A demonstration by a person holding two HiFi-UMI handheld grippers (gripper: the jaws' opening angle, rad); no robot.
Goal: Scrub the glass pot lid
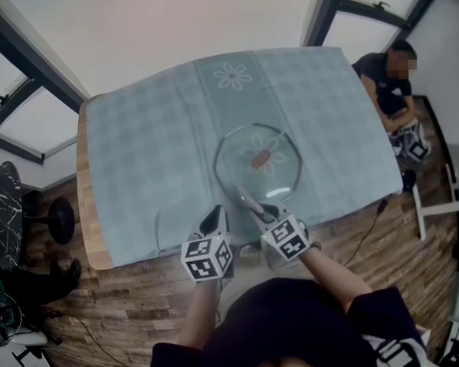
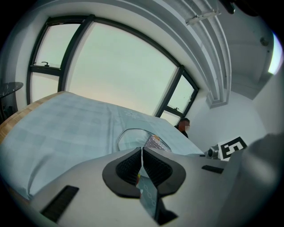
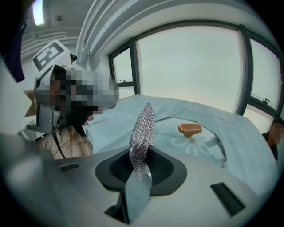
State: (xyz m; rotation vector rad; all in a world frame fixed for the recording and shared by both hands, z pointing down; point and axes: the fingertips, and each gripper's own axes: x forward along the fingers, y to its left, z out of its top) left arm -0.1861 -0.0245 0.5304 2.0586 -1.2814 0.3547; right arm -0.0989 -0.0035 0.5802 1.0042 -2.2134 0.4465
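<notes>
Glass pot lid [image 1: 257, 158], one; mesh scrubber [image 3: 143, 133], one.

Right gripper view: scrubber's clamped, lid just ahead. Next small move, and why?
Probably ease the right hand-held gripper forward and down to press the mesh scrubber onto the near side of the glass lid. The scrubber is pinched in its shut jaws; the lid lies flat just beyond, knob up, contact unclear. The left hand-held gripper is shut, empty, short of the lid.
</notes>
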